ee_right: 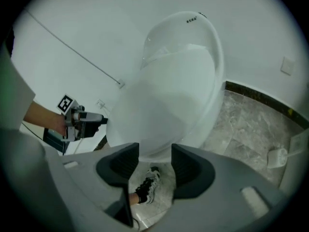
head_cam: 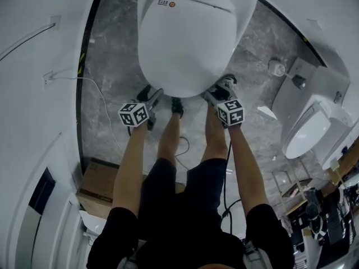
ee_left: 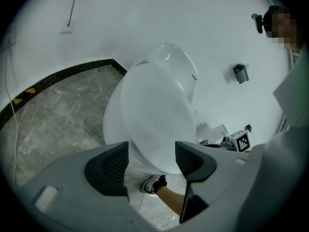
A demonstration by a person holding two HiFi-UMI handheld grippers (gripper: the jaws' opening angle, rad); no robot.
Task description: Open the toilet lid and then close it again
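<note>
Toilet (head_cam: 244, 15) sits dead ahead of person, back to wall, w/ toilet lid (head_cam: 188, 43) down on it. L gripper (head_cam: 155, 97) at lid's front-left edge, R gripper (head_cam: 212, 94) at front-right edge, lid front btwn the two; contact can't be told. One shoe (head_cam: 177, 106) on floor (head_cam: 112, 55) just below lid front, btwn grippers. 2nd toilet (head_cam: 307, 132) well off to right. Cardboard box (head_cam: 98, 185) on floor left of person's legs (head_cam: 168, 142), beside left wall (head_cam: 33, 128). Wall socket (head_cam: 49, 79) on that wall, cable (head_cam: 73, 78) running from it out over floor.
</note>
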